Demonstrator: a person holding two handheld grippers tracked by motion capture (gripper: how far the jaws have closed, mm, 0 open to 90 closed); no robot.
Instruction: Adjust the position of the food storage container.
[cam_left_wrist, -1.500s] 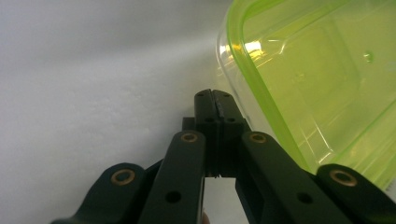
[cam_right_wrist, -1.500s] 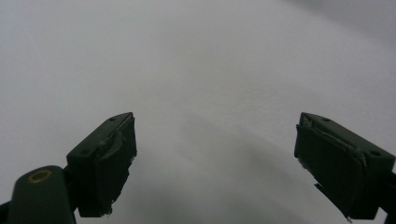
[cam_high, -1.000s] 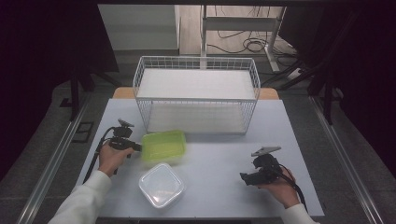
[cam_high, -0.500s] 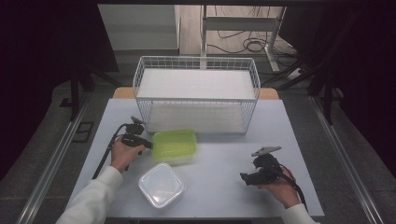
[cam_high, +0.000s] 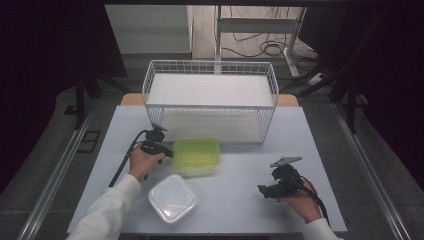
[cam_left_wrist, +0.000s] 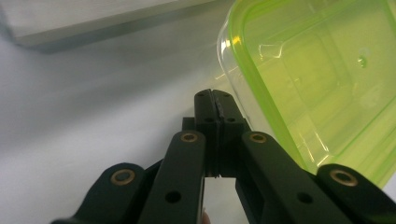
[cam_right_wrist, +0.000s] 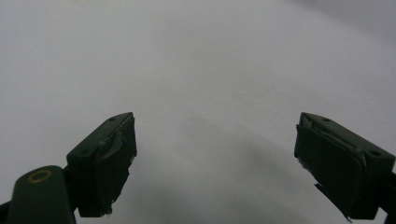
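Clamped tight with nothing between its jaws, my left gripper (cam_high: 167, 151) presses against the green container (cam_high: 197, 156), which sits just in front of the wire basket (cam_high: 210, 100). Well right of that container, my right gripper (cam_high: 265, 189) gapes wide, empty.

Lab: bare test table (cam_high: 240, 200), floor cables (cam_high: 260, 47), dark curtains (cam_high: 50, 75).

a pale grey desk (cam_high: 235, 195) carries three things. a white wire basket (cam_high: 210, 100) stands at its far edge. nearer lie a green lidded container (cam_high: 197, 155) and a clear one (cam_high: 172, 198).
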